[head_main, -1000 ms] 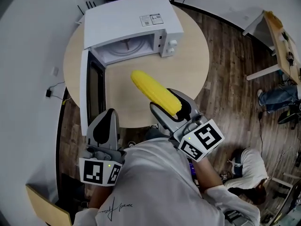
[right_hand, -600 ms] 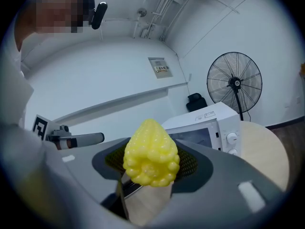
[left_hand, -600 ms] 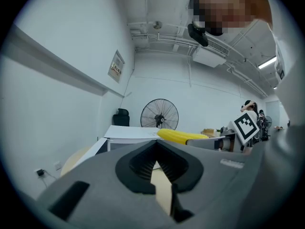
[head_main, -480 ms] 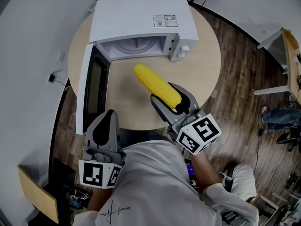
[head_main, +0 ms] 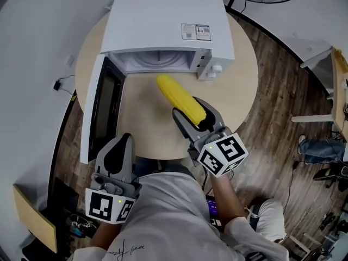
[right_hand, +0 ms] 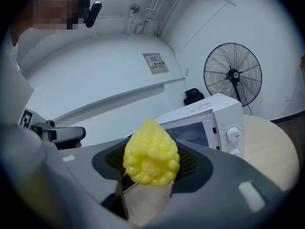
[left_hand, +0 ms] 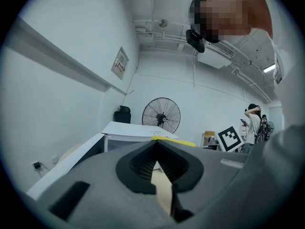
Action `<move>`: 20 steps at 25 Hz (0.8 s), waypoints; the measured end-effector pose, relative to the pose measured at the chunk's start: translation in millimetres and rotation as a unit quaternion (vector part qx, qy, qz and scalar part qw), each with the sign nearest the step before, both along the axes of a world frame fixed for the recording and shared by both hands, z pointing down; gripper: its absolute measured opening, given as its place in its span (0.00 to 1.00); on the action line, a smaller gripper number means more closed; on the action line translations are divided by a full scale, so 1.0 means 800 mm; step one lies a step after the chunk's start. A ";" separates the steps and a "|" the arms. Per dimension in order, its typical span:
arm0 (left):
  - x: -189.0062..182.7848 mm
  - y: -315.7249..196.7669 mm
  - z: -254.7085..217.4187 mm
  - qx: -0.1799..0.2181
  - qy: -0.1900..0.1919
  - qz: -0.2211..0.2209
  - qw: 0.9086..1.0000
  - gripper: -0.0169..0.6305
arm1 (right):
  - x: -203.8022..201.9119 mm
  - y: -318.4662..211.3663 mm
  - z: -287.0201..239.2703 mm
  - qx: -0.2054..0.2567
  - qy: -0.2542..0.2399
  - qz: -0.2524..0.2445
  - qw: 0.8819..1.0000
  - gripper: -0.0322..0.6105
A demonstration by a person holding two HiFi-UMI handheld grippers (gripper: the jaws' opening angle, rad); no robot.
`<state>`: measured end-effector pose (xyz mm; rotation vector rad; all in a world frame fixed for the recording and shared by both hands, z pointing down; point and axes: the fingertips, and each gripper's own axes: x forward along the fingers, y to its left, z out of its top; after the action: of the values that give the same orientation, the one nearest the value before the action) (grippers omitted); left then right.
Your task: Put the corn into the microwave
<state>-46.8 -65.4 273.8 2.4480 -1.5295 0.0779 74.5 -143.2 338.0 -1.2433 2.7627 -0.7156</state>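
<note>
My right gripper is clenched on the corn, gripping it near its back end, with the pads pressing on both sides of the cob. Most of the cob sticks out in front of the jaws. Its long axis runs away from me and slightly left, pointing almost straight at the mouth of the microwave. The far tip hangs above the table, just short of the opening and not yet inside. As I judge it, the next move is a push along that same line, with the cob going in tip first and staying low enough to clear the top edge.

The door stands wide open to the left, out of the cob's path. My left gripper sits low at the near table edge beside the door's free end. Its jaws are together with nothing in them, so the right hand is clearly nearer and carries the job.

From above I see only the front strip of the cavity. It looks bare, but I can't vouch for the back (the roof hides it).
</note>
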 end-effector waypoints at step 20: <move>-0.018 -0.023 0.039 -0.049 -0.010 0.008 0.999 0.03 | -0.039 -0.097 0.093 -0.036 0.003 0.018 0.999 0.46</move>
<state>-60.9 -84.0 305.4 2.3896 -1.4786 0.1766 43.2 -221.1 412.4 -1.3077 2.7351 -0.8169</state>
